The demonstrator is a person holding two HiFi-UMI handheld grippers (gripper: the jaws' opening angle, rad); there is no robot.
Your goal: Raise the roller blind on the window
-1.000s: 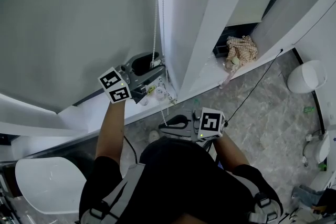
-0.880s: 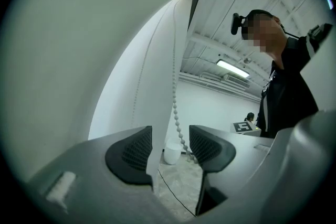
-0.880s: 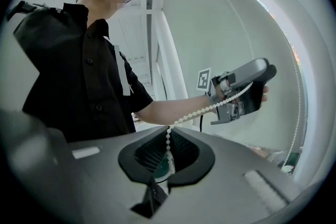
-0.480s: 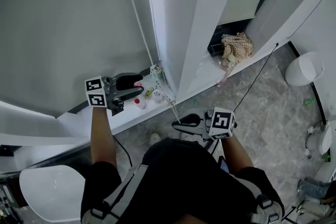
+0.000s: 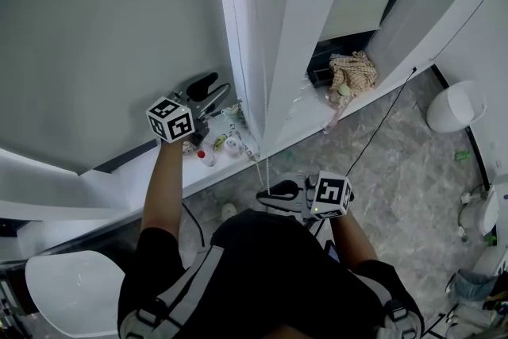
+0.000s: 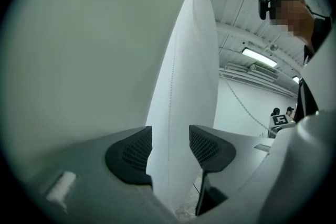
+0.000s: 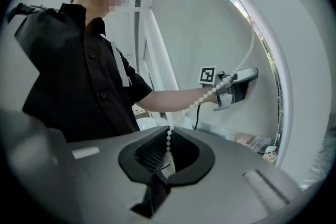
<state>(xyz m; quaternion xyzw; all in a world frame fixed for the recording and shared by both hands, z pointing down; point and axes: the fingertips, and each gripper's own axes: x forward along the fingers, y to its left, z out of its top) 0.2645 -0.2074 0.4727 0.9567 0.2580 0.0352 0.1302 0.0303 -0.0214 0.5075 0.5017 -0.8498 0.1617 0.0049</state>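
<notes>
Grey stone-patterned floor (image 5: 397,171) lies below a white window sill (image 5: 218,169) in the head view, where the pale grey fabric roller blind (image 5: 103,36) hangs down the window on the left as far as the sill, and a beige checked cloth (image 5: 353,75) lies further right. The only print is the black-and-white square markers on each gripper's cube. The left gripper (image 5: 213,90) is held up at the blind's right edge on an outstretched arm; the right gripper (image 5: 266,194) sits low, close to the body, at the lower end of the white bead chain (image 5: 267,171). In the left gripper view, the left gripper (image 6: 170,147) has its jaws apart, with the chain (image 6: 170,92) running between them untouched. In the right gripper view, the right gripper (image 7: 167,155) is clamped on the chain (image 7: 169,136), which rises toward the left gripper (image 7: 236,84).
</notes>
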